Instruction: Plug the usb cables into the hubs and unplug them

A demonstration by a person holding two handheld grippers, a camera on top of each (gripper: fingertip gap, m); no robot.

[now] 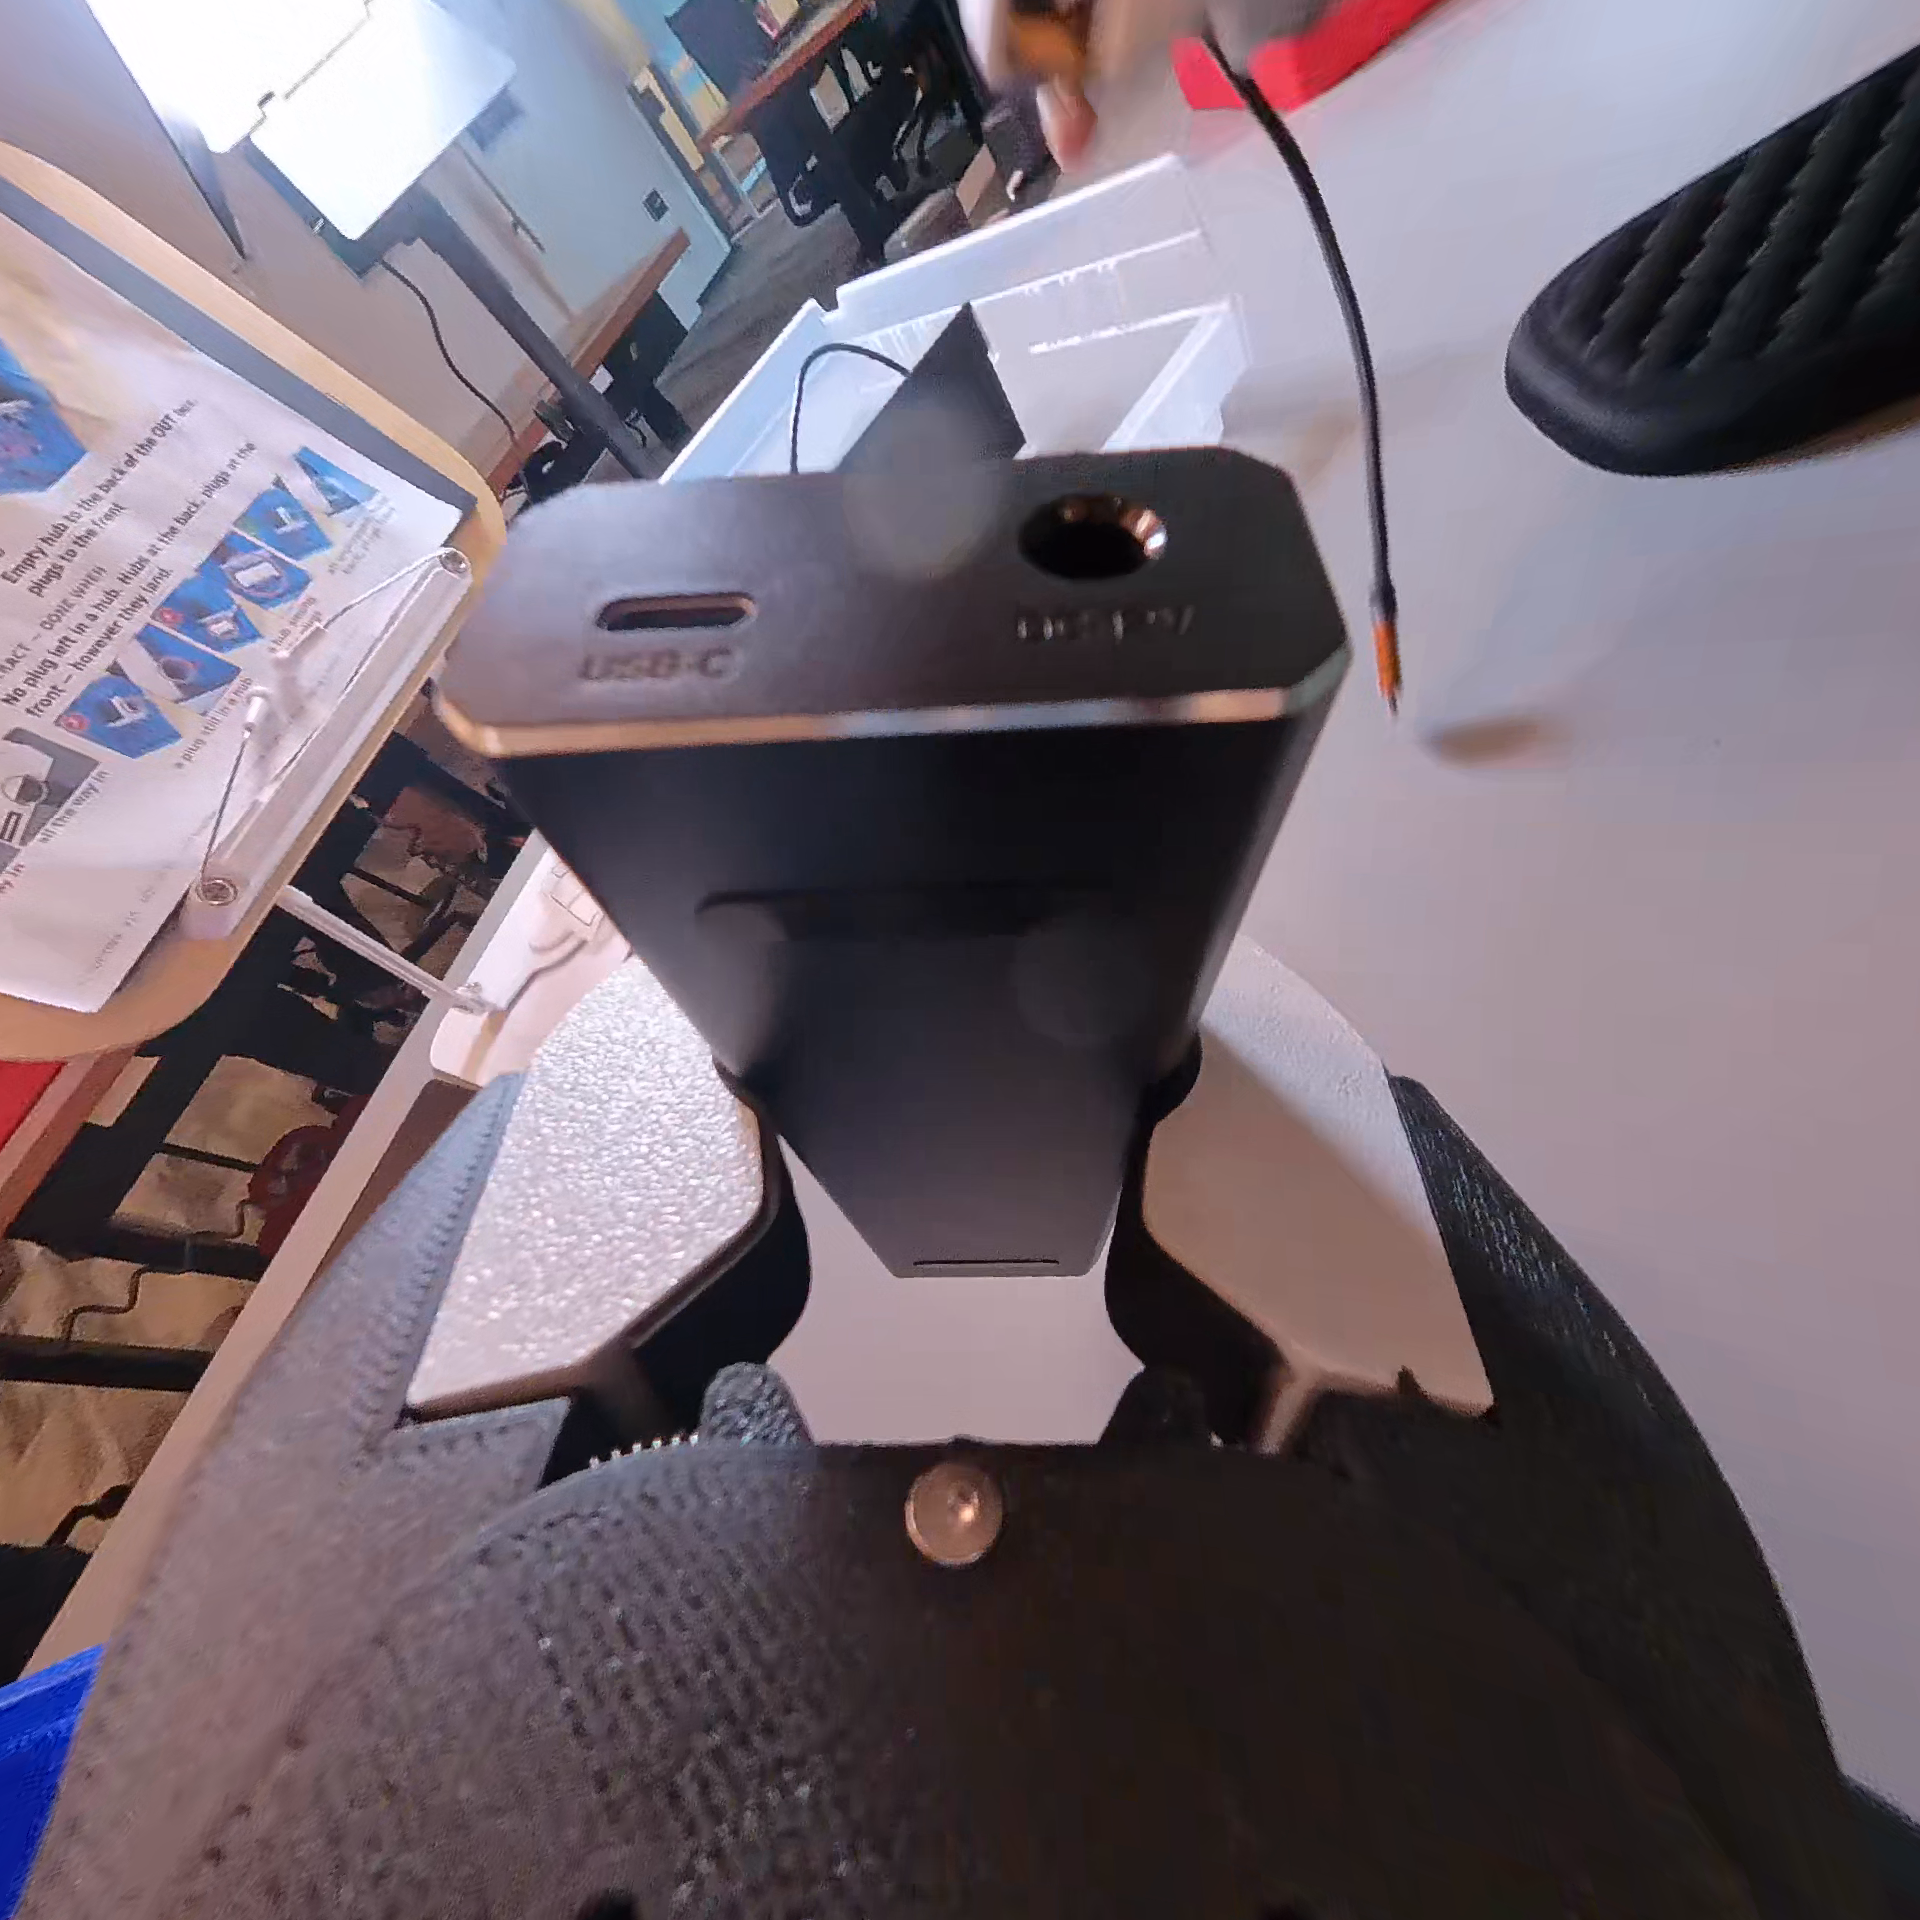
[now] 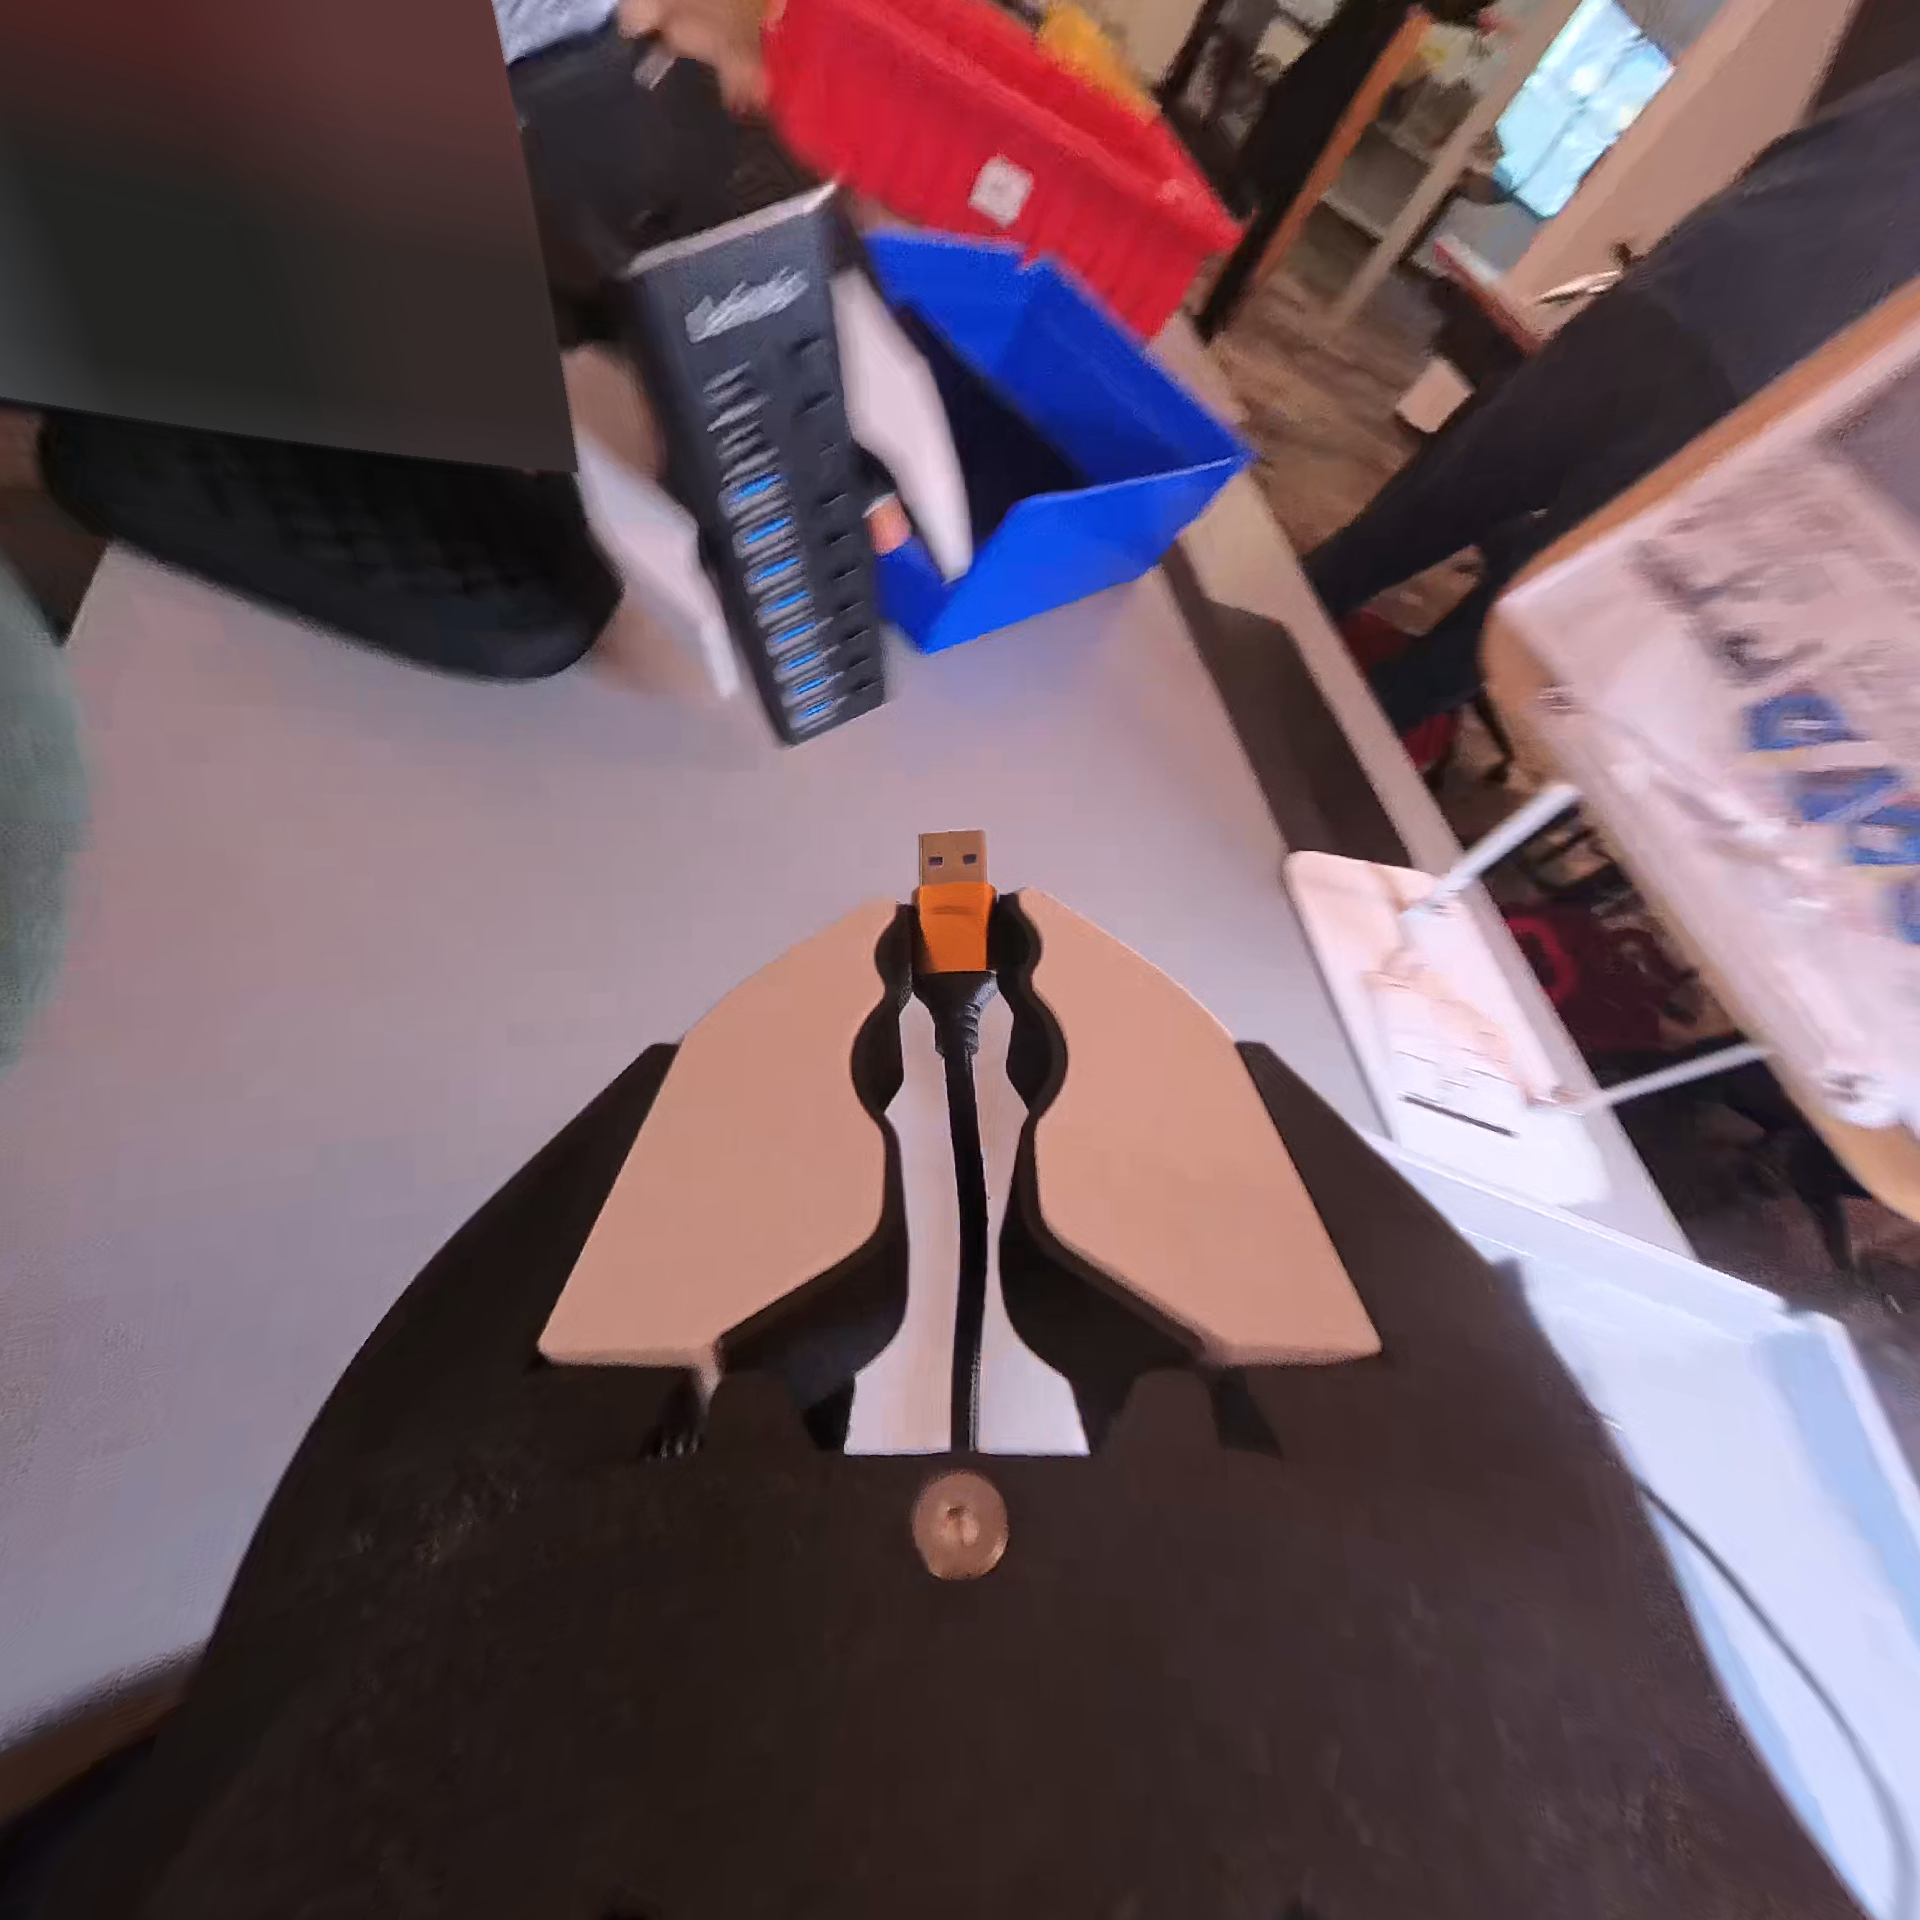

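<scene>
Orange and black, the plug (image 2: 951, 914) sits pinched tight between the tips of the right gripper (image 2: 953, 920), with its silver end poking out in front. Its black cable (image 2: 966, 1195) runs back down the middle of the gripper.

Over in the left wrist view, the left gripper (image 1: 951, 1132) is closed on the bottom end of the black hub (image 1: 914, 790) and holds it up off the tabletop (image 1: 1558, 1039). The end face of the hub, with one flat hole and one round hole, is close to that camera.

Farther off, the right wrist view shows the long side of the hub with its row of blue holes, up in the air toward the far edge of the tabletop. A blue bin (image 2: 1091, 436) sits behind it, and a red bin (image 2: 966, 135) behind that.

I think the plugging-in step is just starting. The plug and hub are well apart. Next, the plug must be lined up flat with one blue hole and pushed in straight while the hub is held steady.
</scene>
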